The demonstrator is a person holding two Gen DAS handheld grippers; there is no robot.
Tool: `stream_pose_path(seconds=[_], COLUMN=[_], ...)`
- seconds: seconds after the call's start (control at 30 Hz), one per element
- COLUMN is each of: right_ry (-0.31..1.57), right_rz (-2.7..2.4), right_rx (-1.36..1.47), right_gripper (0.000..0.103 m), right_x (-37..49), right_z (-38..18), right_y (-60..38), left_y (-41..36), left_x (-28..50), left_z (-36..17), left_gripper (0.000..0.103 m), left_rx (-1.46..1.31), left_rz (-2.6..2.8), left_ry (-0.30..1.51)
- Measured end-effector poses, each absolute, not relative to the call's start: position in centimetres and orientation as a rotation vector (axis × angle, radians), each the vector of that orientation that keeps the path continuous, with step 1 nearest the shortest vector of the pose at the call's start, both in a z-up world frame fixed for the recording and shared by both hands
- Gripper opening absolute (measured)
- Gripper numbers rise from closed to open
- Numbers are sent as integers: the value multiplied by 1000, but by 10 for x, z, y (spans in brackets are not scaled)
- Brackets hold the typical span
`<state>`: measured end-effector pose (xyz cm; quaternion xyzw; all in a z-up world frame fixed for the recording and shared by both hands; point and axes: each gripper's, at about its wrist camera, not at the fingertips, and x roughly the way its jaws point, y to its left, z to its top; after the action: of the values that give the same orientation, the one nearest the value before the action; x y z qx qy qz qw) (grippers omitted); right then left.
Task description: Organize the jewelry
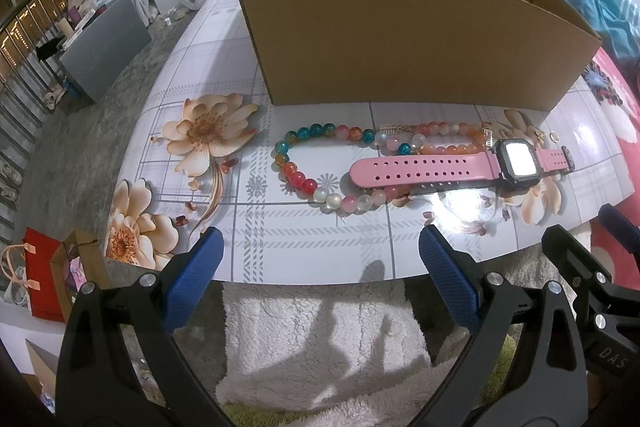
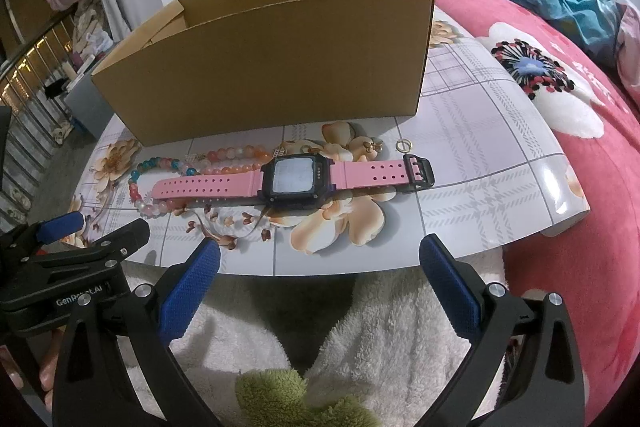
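A pink-strapped watch (image 1: 440,169) with a black square face lies flat on the floral table, also in the right wrist view (image 2: 288,177). A multicoloured bead bracelet (image 1: 304,179) lies partly under its strap, seen too in the right wrist view (image 2: 160,163). An orange bead bracelet (image 1: 452,131) lies behind the watch. A small gold ring (image 2: 403,145) and a gold earring (image 2: 374,147) lie to the right. An open cardboard box (image 1: 400,39) stands behind them (image 2: 272,67). My left gripper (image 1: 320,267) and right gripper (image 2: 320,267) are open and empty at the table's near edge.
The small table (image 1: 320,251) has a glossy floral top. A white fleece blanket (image 2: 360,327) lies below its near edge. A pink bed cover (image 2: 580,187) is to the right. A grey bin (image 1: 104,47) and a red bag (image 1: 44,279) sit on the floor at left.
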<state>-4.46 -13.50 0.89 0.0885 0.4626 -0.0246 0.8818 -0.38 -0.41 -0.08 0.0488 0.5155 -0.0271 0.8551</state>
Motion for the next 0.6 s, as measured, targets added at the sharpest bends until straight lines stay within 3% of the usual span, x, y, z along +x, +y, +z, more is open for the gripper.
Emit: stream_pose_path(seconds=[0.6], right_ry=[955], right_rz=[-64], right_rx=[186], right_gripper=[97], right_x=[-44], right_z=[13], right_y=[-138], left_y=[-4], left_x=[-4], left_z=[-1], left_gripper=[95], left_rx=[100], left_rz=[-58], left_ry=[1086])
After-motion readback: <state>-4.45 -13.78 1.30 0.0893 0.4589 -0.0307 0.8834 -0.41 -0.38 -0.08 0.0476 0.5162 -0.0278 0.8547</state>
